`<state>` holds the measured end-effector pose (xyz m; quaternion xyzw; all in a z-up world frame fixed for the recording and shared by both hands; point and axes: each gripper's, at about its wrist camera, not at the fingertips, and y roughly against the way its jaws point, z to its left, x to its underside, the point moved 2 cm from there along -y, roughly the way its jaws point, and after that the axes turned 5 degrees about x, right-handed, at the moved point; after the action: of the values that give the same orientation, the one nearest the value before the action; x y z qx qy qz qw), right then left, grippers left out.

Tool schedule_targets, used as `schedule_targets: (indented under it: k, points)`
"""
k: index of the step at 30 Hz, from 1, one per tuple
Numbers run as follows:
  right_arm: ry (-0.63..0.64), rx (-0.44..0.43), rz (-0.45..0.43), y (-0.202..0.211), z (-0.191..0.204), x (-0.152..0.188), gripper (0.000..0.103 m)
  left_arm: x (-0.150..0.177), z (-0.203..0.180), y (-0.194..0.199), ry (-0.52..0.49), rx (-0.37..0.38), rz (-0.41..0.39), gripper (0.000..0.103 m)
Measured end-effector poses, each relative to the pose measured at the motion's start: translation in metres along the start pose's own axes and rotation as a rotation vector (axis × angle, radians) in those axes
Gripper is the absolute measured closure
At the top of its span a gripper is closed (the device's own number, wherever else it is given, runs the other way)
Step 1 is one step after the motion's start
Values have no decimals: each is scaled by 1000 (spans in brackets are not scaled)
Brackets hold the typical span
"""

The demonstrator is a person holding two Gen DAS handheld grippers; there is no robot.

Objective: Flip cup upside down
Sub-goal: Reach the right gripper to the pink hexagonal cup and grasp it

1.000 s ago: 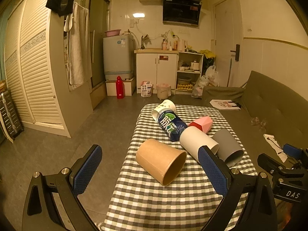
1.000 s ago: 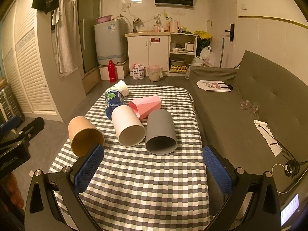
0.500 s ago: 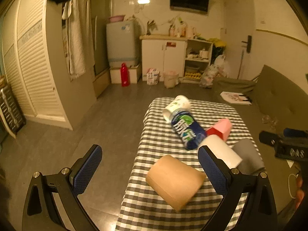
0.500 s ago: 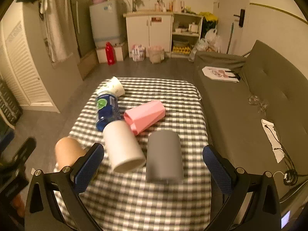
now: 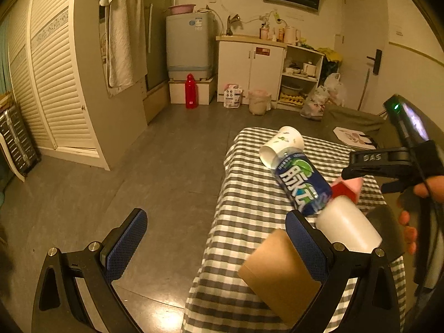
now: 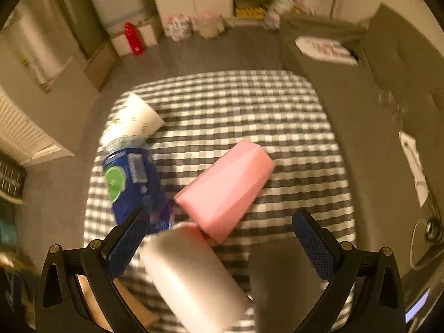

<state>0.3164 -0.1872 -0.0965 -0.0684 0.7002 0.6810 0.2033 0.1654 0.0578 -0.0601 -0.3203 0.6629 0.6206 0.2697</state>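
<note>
Several cups lie on their sides on a checkered table (image 5: 249,202). A brown paper cup (image 5: 277,274) lies nearest, just behind my left gripper's right finger. Beside it lie a white cup (image 5: 349,233) (image 6: 191,274), a grey cup (image 6: 280,280), a pink faceted cup (image 6: 227,188), a blue printed cup (image 5: 302,186) (image 6: 133,180) and a white paper cup (image 5: 280,144) (image 6: 133,119). My left gripper (image 5: 216,241) is open and empty, left of the table. My right gripper (image 6: 219,241) is open and empty, above the white and grey cups.
The table's left edge drops to bare grey floor (image 5: 155,166). A grey sofa (image 6: 374,88) runs along the table's right side, with a paper (image 6: 324,47) on it. Cabinets (image 5: 249,69), a washing machine (image 5: 190,47) and a red bottle (image 5: 191,91) stand at the far wall.
My left gripper has swung left, off the table's edge. My right gripper has moved forward and tilted down over the cups. The cups have not moved.
</note>
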Motion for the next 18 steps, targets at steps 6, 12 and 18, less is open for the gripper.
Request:
schedule_targets:
  k: [6,12,18]
  points:
    - [-60,44,68,-34,5,-11,0,0,8,-11,21,-2,8,0]
    - [-96,51,124,-57,8,-17,14,0,4,-21,8,2,18,0]
    - [-146,2,190,-76,9,-14,29,0,0,-23,-15,5,13,0]
